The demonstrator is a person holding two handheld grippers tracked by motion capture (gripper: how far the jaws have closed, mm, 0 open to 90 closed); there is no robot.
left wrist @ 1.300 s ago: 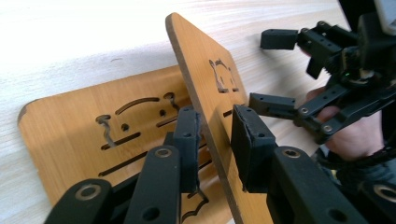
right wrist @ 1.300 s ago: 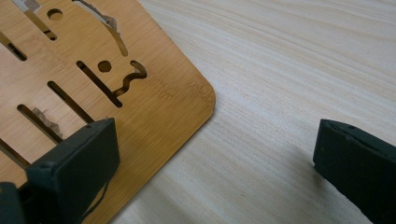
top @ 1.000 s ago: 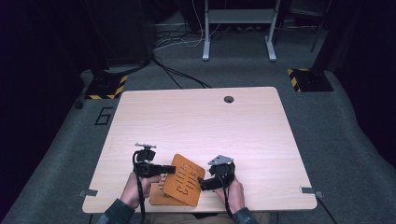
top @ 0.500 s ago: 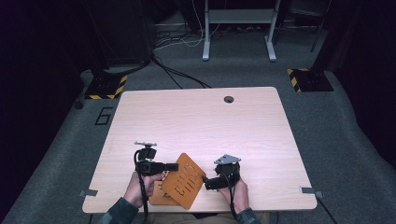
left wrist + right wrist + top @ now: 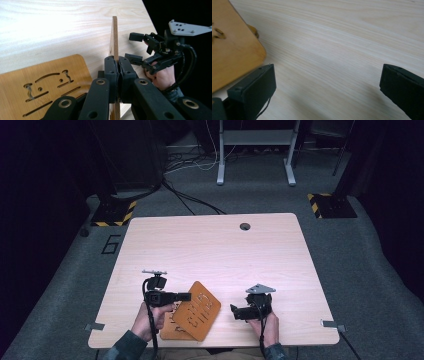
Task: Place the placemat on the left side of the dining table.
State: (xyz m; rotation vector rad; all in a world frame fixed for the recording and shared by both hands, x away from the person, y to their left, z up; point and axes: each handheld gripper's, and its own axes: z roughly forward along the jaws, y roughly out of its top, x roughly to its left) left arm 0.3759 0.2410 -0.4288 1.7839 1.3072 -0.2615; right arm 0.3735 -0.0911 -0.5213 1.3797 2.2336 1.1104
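Upper board is clamped edgewise by the left gripper; the right gripper, jaws wide, has been withdrawn, so support is now one-sided.

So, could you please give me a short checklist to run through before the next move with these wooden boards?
1. Left tongs shut on the upper board: ok, the pads clamp its thin edge.
2. Upper board lifted off the lower board: ok, the left gripper view shows it on edge, standing above the flat one.
3. Right tongs free: ok, jaws open with nothing between them.
4. Right tongs clear of the upper board: ok, a gap of bare table lies between them.
5. Lower board lying flat: ok in the left gripper view.
6. Grip firm enough for carrying: cannot tell.
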